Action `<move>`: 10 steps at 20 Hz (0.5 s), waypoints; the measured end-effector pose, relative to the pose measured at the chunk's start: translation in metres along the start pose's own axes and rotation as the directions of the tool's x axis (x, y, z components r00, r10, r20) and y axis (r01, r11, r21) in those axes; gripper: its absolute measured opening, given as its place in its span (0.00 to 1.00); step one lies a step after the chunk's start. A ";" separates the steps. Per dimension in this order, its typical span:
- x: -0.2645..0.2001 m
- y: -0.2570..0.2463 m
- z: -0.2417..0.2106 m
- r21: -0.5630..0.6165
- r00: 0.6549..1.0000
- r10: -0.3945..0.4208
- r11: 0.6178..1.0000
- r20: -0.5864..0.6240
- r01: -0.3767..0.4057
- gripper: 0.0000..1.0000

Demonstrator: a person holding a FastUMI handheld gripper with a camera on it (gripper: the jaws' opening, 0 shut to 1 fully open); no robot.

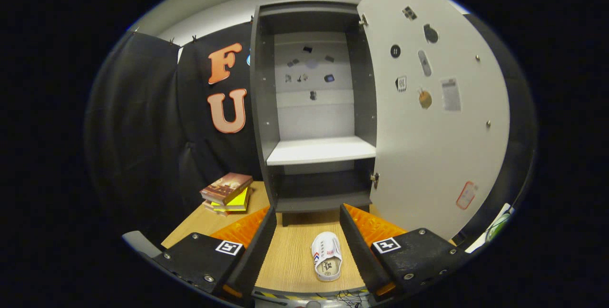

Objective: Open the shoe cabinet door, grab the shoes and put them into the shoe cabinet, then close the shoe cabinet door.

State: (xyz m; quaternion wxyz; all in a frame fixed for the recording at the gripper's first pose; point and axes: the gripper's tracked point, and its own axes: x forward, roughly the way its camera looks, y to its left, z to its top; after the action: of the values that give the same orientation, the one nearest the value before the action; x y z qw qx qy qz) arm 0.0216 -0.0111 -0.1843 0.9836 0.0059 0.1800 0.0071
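Observation:
A small white shoe (327, 261) lies on the wooden table (290, 255), toe pointing toward the cabinet. It rests between my two fingers, closer to the right one, and neither finger touches it. My gripper (307, 217) is open, held above the table. The dark shoe cabinet (314, 108) stands just beyond the fingertips with its door (428, 122) swung wide to the right. Inside it, a white shelf (321, 150) sits at mid height with nothing on it, and the dark bottom compartment (323, 189) below holds nothing either.
A stack of books (227, 193) lies on the table left of the cabinet. Small stickers dot the inside of the door and the cabinet's back panel (311, 74). Black cloth hangs behind and to the left. The table's near edge runs under the fingers.

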 end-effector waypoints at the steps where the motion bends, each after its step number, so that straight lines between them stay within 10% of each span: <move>1: 0.012 -0.002 -0.019 0.007 0.999 0.008 1.000 -0.043 -0.008 0.84; 10: 0.093 -0.012 -0.145 0.039 0.949 0.049 0.998 -0.312 -0.038 0.85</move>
State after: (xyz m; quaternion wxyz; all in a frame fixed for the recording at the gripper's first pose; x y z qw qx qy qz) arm 0.0570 -0.0205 -0.3529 0.9421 0.0247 0.3335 0.0267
